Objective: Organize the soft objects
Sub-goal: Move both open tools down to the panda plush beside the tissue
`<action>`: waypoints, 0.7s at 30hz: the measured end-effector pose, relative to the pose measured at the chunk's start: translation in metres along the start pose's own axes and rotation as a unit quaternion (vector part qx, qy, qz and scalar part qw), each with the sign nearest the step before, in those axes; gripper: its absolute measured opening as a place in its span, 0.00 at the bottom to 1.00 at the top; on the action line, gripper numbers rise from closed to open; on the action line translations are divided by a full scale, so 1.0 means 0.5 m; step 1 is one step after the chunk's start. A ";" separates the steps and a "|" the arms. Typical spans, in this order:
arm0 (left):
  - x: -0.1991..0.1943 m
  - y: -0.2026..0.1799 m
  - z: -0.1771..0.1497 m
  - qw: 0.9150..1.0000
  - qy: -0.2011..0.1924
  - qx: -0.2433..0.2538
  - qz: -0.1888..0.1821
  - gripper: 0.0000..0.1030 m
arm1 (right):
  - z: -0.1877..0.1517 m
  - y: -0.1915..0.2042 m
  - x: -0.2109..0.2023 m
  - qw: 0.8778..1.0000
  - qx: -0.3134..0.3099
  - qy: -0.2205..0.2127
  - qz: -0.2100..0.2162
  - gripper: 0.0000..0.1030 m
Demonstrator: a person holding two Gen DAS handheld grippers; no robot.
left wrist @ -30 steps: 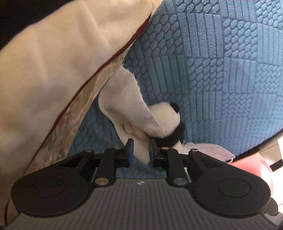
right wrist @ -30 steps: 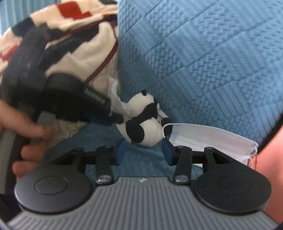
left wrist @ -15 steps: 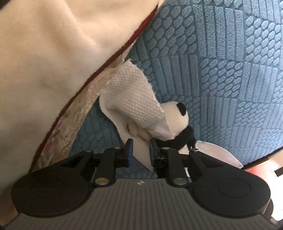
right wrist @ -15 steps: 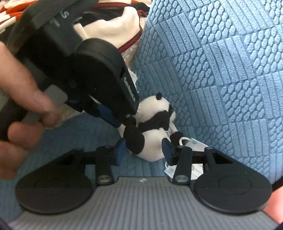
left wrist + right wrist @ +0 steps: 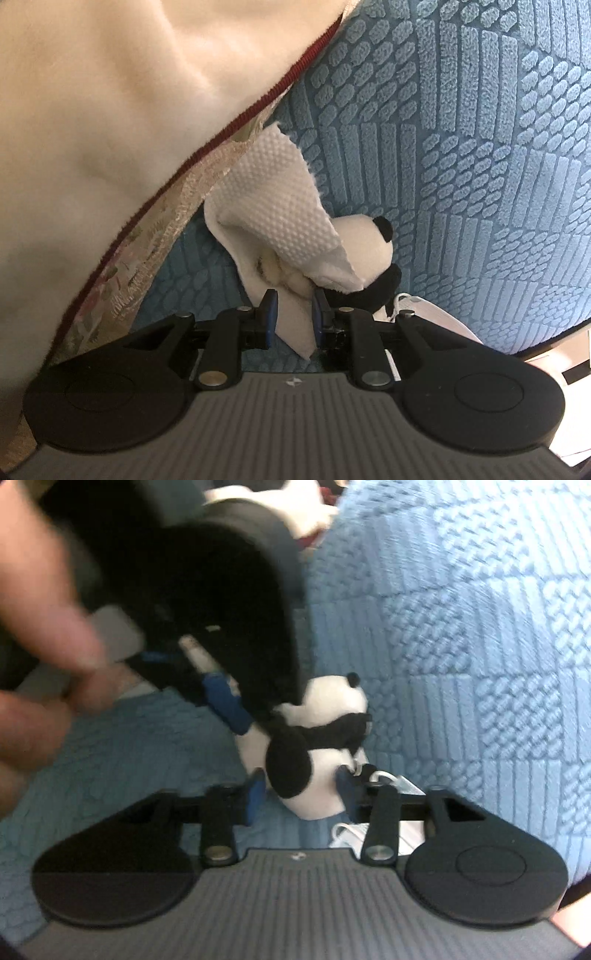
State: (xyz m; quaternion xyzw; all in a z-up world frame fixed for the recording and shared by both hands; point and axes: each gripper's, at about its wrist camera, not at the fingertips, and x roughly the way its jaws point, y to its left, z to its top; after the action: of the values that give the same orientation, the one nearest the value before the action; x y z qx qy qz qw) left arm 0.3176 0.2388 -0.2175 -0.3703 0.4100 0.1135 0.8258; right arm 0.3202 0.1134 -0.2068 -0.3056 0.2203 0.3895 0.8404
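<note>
A small black-and-white panda plush [image 5: 317, 746] lies on the blue textured sofa seat against the backrest. My right gripper [image 5: 301, 788] is open with its fingers on either side of the panda's lower body. In the left wrist view a white embossed tissue [image 5: 280, 206] drapes over the panda [image 5: 365, 236]. My left gripper [image 5: 291, 314] is shut on the tissue's lower edge. That gripper shows in the right wrist view [image 5: 225, 701] just left of the panda, held by a hand.
A cream pillow with dark red piping [image 5: 110, 129] leans over the seat at the left. A white face mask [image 5: 384, 830] lies under the panda's right side. The blue sofa backrest [image 5: 461, 627] rises behind.
Both grippers have moved closer to the panda. The right gripper's open fingers now straddle its body. The left gripper stays shut on the tissue.
</note>
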 end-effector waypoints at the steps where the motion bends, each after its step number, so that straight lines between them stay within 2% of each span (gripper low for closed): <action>1: 0.000 0.001 0.001 1.000 0.000 -0.002 -0.001 0.33 | 0.003 -0.009 -0.001 1.000 0.015 0.000 0.006 0.32; 6: 0.001 0.006 0.002 1.000 -0.013 -0.007 -0.017 0.34 | 0.023 -0.050 -0.020 0.997 0.077 -0.004 0.023 0.28; 10: -0.009 0.008 0.002 1.000 -0.025 -0.003 -0.019 0.34 | 0.032 -0.081 -0.030 0.989 0.142 -0.002 0.031 0.27; 16: -0.003 -0.015 0.004 0.999 -0.034 0.029 -0.001 0.34 | 0.032 -0.108 -0.029 0.979 0.197 0.004 0.048 0.26; 21: 0.000 -0.052 -0.009 0.994 -0.058 0.078 0.041 0.34 | 0.026 -0.134 -0.002 0.975 0.217 0.013 0.056 0.26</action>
State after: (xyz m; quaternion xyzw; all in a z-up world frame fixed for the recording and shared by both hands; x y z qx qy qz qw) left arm 0.3275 0.2173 -0.2057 -0.2805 0.3837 0.1363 0.8692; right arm 0.3742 0.0877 -0.1741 -0.1085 0.3268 0.3747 0.8608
